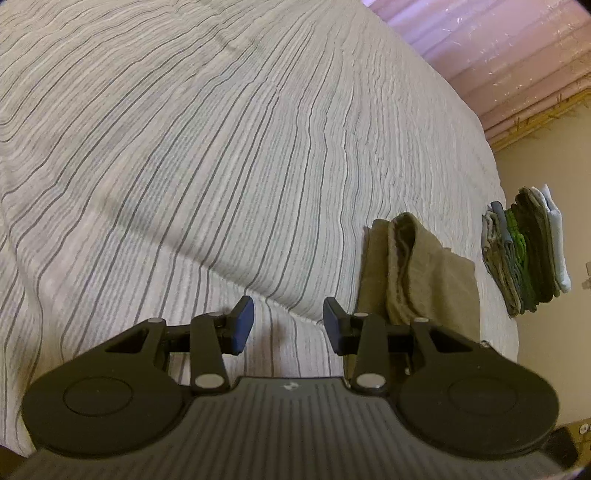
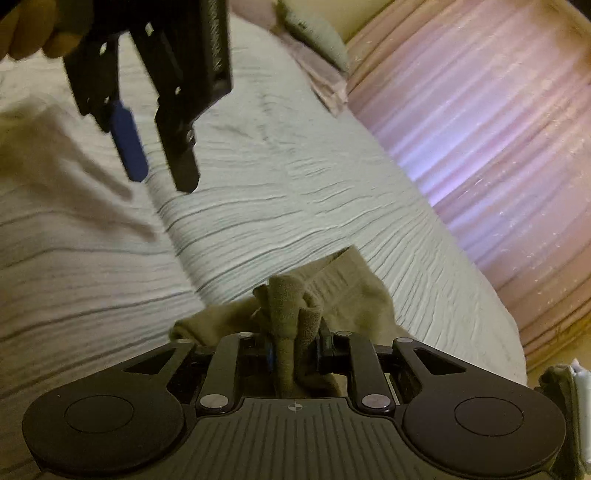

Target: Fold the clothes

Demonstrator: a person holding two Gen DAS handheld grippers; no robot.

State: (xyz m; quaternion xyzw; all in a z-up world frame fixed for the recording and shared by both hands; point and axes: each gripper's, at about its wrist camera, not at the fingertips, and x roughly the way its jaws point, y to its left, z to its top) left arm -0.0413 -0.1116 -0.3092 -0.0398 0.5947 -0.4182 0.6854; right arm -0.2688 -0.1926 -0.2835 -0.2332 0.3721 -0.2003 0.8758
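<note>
An olive-brown folded garment (image 1: 417,273) lies on the striped bedspread (image 1: 221,147) at the right of the left wrist view. My left gripper (image 1: 288,325) hovers open over the bedspread just left of it, with nothing between its blue pads. In the right wrist view my right gripper (image 2: 295,350) is shut on a bunched edge of the olive-brown garment (image 2: 291,306), which trails away onto the bed. The left gripper (image 2: 162,173) hangs in the upper left of that view, open, held by a hand (image 2: 26,33).
A stack of folded clothes (image 1: 524,254) sits at the bed's right edge; part of it shows as the stack (image 2: 565,384) beside the right gripper. Pink curtains (image 2: 480,147) run along the far side. A pillow (image 2: 314,33) lies at the head of the bed.
</note>
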